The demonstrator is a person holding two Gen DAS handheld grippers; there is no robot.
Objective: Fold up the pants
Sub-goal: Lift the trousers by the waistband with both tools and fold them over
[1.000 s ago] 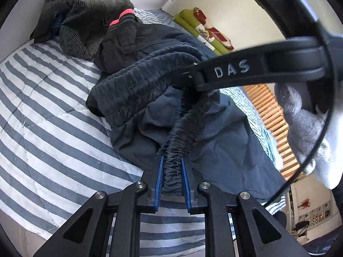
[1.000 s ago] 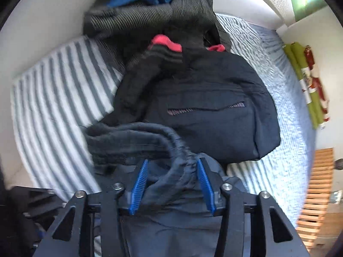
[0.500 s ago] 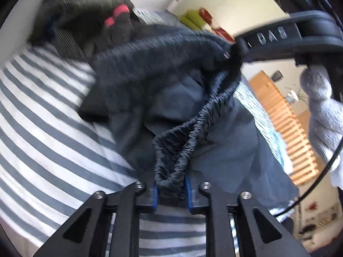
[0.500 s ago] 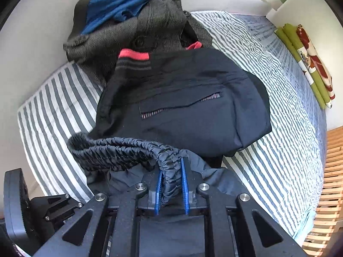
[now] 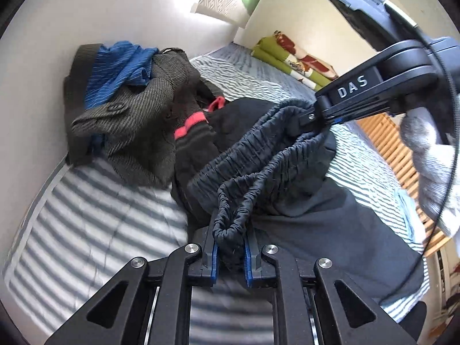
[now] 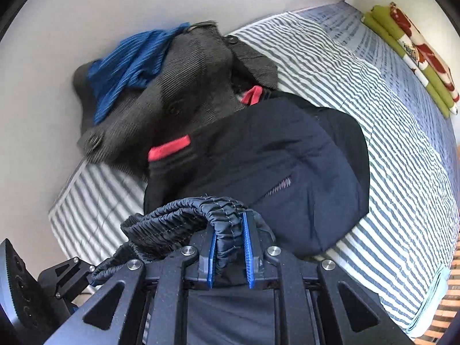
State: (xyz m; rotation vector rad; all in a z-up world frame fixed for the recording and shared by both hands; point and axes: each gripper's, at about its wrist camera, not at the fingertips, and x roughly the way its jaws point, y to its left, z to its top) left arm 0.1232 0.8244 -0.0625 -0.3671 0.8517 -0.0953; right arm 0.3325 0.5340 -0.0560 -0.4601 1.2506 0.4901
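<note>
Left wrist: fingers (image 5: pixel 231 254) pinch waistband (image 5: pixel 258 169) (tightly).

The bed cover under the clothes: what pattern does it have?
The bed cover has grey and white stripes, clearest in the right wrist view.

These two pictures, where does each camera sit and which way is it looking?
Left wrist view: sits on the left hand-held gripper, looking down along its fingers at the pants waistband it pinches; the right hand-held gripper and a grey sleeve show.
Right wrist view: sits on the right hand-held gripper, looking steeply down at the waistband; part of the left hand-held gripper shows at lower left.
Both share the striped bed, clothes pile and green roll.
</note>
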